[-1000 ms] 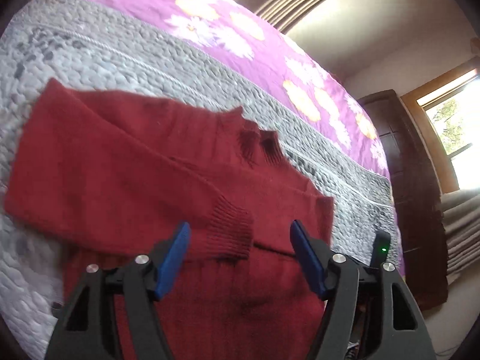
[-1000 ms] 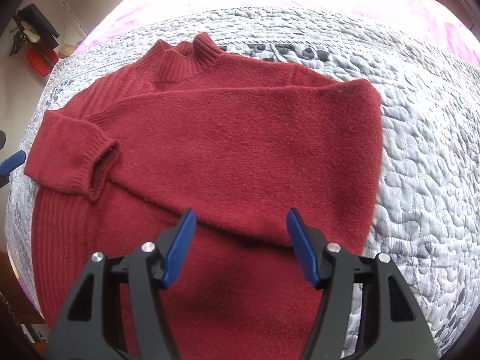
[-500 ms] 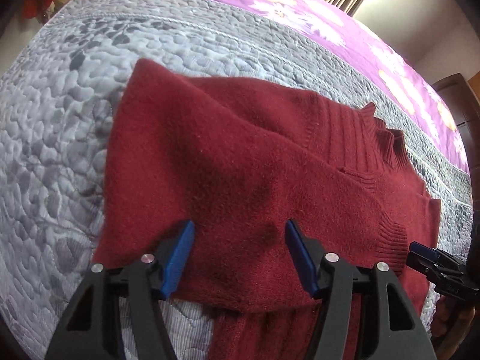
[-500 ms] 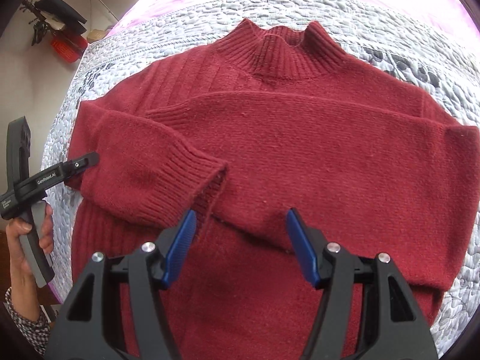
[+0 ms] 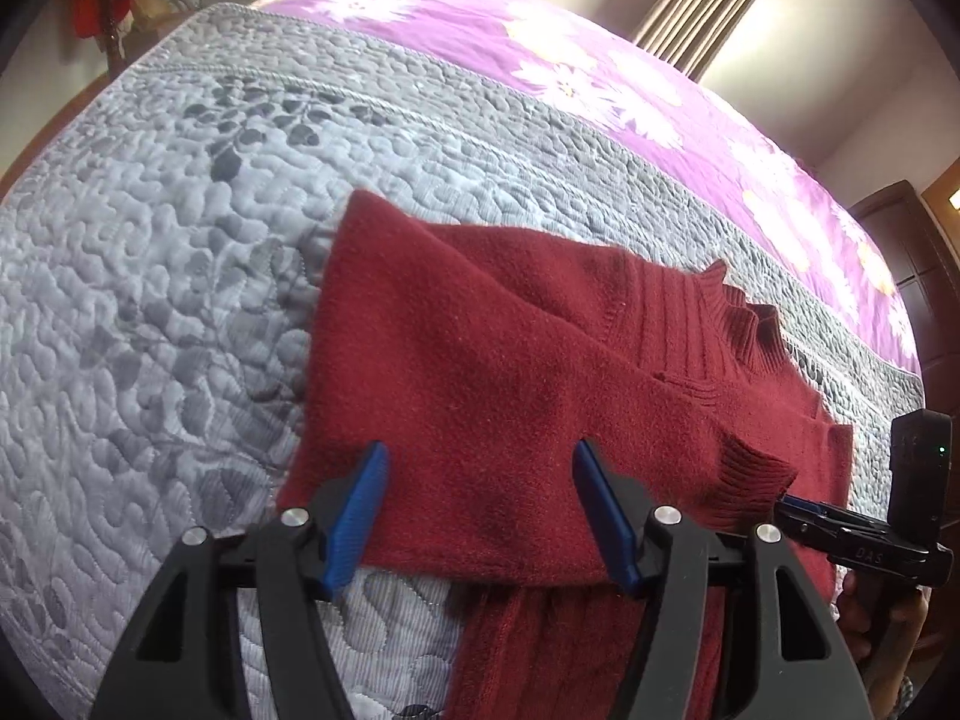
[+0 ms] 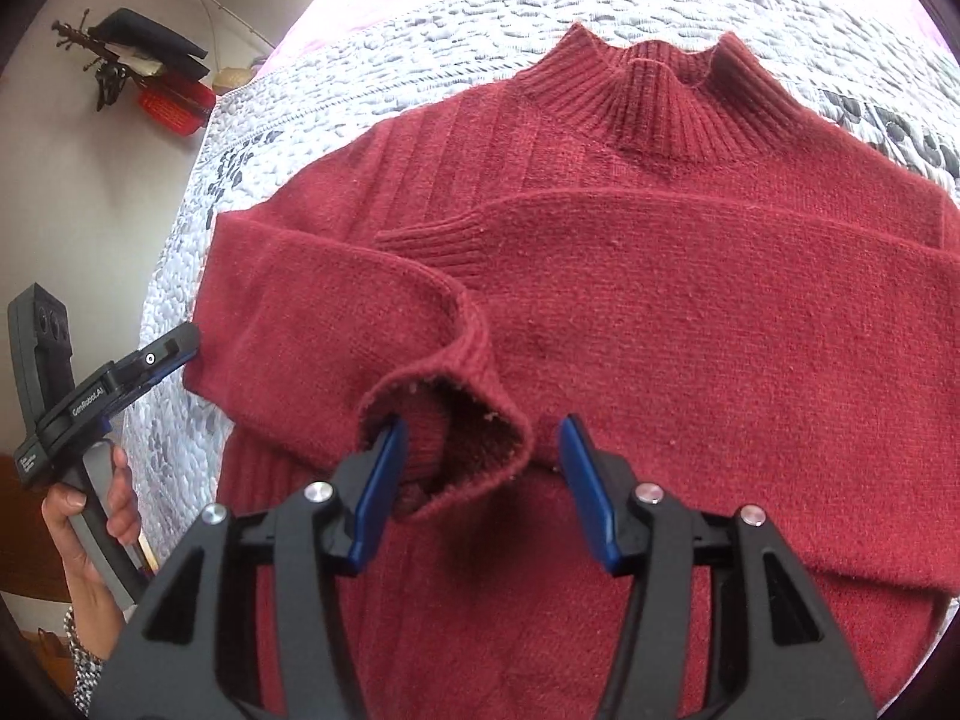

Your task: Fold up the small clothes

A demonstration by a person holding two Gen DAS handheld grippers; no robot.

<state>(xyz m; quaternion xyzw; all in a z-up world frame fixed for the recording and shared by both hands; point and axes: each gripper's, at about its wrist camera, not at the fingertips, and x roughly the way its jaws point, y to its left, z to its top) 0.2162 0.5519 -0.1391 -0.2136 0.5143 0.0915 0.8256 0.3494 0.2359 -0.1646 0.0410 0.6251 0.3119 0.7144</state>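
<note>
Both sleeves folded across the red sweater, the released right gripper straddles the 6 o'clock cuff while the left gripper hovers released.

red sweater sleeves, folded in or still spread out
Folded in. Both sleeves lie across the chest of the red sweater, one ribbed cuff flat, the other cuff standing open by the right tool.
</note>
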